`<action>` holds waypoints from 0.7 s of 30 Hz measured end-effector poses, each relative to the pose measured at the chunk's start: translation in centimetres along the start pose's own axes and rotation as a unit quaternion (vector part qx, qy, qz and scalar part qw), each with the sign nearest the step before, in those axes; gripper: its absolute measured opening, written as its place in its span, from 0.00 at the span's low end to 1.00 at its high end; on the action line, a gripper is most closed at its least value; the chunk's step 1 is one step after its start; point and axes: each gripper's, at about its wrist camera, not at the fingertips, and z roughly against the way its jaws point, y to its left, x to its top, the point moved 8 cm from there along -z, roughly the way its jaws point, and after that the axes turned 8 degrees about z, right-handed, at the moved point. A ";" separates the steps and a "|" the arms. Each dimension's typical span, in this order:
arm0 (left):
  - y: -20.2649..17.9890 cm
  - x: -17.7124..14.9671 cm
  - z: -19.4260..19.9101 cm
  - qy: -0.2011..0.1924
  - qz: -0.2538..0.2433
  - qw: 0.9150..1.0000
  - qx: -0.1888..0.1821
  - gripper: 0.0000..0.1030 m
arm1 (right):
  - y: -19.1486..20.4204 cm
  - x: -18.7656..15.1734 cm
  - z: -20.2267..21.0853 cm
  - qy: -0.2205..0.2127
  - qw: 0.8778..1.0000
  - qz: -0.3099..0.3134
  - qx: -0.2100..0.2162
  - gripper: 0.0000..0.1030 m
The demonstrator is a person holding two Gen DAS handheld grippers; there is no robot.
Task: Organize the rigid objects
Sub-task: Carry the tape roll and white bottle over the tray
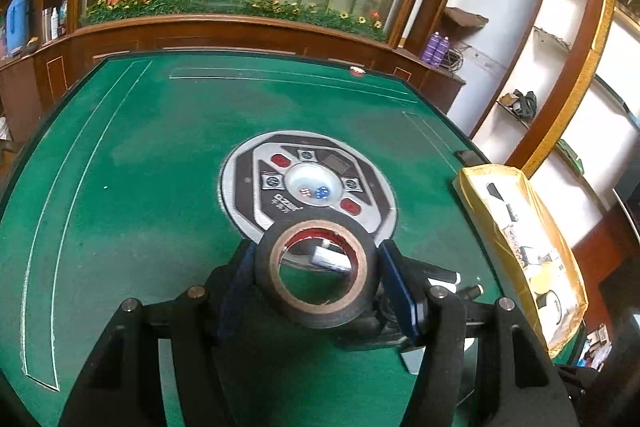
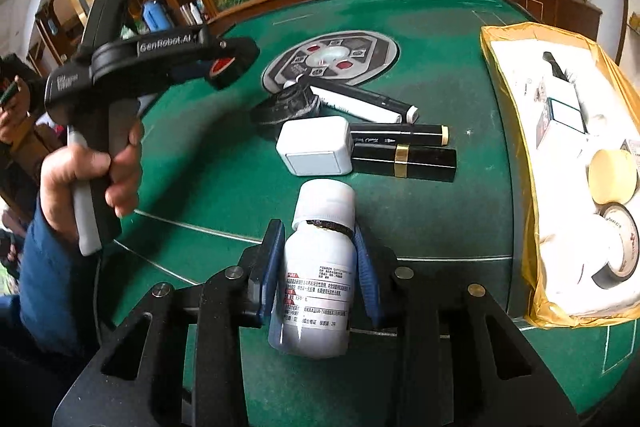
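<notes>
**Both grippers loaded above the green table**

I find my left gripper (image 1: 318, 273) clamped on a roll of black tape (image 1: 316, 273), held clear of the green table (image 1: 140, 167). My right gripper (image 2: 318, 267) is clamped on a white bottle (image 2: 318, 275), its pads pressing both sides. Markers (image 2: 360, 103), a white box (image 2: 314, 151) and a black case (image 2: 404, 159) lie beyond. The yellow-lined tray (image 2: 532, 227) sits on the right.

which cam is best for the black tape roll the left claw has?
Left wrist view. The tape roll fills the centre, gripped between the left claw pads, its cardboard core and open hole clear. The right wrist view shows only a small, dark, partly hidden bit of it at the tip of that claw, seen from the side.
</notes>
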 end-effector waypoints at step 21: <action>-2.7 -1.4 0.2 -0.002 -0.045 0.999 -0.002 0.61 | -0.7 0.2 0.5 -0.015 1.000 -0.021 0.010 0.33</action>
